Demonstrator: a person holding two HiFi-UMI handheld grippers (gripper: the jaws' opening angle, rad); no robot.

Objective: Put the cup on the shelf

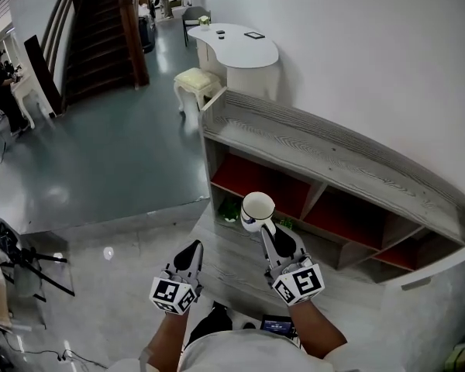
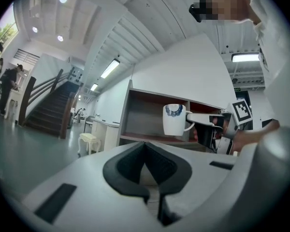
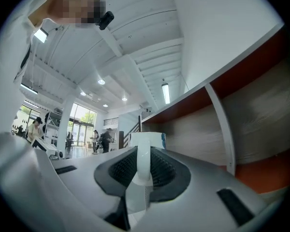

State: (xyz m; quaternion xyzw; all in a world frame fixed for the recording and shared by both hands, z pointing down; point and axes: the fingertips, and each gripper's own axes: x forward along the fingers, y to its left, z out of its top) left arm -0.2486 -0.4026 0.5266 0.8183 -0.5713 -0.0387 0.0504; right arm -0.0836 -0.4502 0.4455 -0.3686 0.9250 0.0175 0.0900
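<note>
My right gripper (image 1: 268, 235) is clamped on the handle of the cup (image 1: 256, 210); in the right gripper view the white handle runs straight up between the two pads, which press on it from both sides. The cup is upright and off every surface, in the air just in front of the shelf (image 1: 318, 142), level with its red-backed compartments. From the head view I look down into its open mouth. The left gripper view shows it from the side, white with a blue mark under the rim, handle turned toward the gripper. My left gripper (image 1: 191, 252) is beside the right one, a little further back from the shelf, with its jaws together and nothing between them. Past the shelf's far end a stool (image 1: 196, 80) stands beside a white table (image 1: 234, 46).
</note>
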